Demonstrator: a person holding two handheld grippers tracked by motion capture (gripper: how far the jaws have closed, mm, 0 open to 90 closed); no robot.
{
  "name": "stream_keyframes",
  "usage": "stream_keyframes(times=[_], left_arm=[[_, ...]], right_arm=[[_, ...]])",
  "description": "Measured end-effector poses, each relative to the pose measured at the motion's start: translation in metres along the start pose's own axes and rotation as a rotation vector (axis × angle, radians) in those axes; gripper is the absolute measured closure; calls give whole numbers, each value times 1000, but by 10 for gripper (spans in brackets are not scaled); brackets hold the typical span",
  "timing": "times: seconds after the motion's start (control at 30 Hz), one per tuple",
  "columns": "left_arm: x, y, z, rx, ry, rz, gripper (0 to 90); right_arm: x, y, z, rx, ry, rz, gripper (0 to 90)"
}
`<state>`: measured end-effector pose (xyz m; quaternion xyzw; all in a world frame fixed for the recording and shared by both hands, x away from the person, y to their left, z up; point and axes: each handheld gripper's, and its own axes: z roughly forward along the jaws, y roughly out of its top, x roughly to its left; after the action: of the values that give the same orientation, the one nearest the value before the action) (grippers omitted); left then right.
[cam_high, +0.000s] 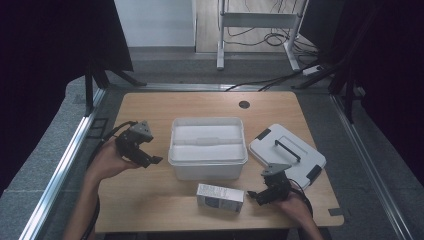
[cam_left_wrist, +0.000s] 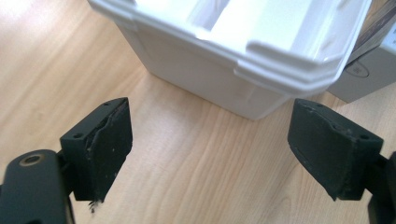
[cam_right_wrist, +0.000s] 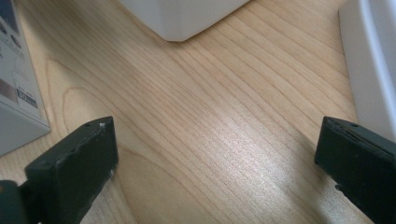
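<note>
Room lighting is moderate and even over the table (cam_high: 150, 105); the surroundings to either side fall into near-black. The high view is soft, low in detail, with muted colour. The white bin (cam_high: 207, 150) reads bright but not blown out there. In the left gripper view its rim (cam_left_wrist: 261, 51) is overexposed, detail lost in glare, and the near jaws are slightly blurred. In the right gripper view a pale sheen lies on the wood grain (cam_right_wrist: 243, 140) between the jaws, suggesting overhead light. Shadows beneath the bin are short and diffuse. The small box (cam_right_wrist: 14, 93) at the frame edge is soft, its print illegible.
</note>
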<state>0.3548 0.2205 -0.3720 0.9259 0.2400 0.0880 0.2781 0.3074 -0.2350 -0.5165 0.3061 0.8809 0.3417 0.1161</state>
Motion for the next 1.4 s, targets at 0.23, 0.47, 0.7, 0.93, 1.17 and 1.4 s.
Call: stream_keyframes(times=[0.23, 0.47, 0.7, 0.93, 1.17, 1.4], left_arm=[[5, 37, -15, 37, -11, 83, 236], [0, 83, -10, 74, -31, 177, 313], [-6, 119, 14, 142, -67, 248, 408], [-14, 158, 61, 258, -130, 317, 539], [-19, 174, 93, 362, -167, 375, 635], [-20, 176, 109, 425, -198, 422, 885]], right_arm=[[0, -3, -1, -23, 2, -1, 0], [0, -3, -1, -23, 1, -1, 0], [0, -3, -1, -23, 1, 0, 0], [0, -3, 0, -25, 0, 0, 0], [0, -3, 0, -26, 0, 0, 0], [0, -3, -1, -25, 1, 1, 0]])
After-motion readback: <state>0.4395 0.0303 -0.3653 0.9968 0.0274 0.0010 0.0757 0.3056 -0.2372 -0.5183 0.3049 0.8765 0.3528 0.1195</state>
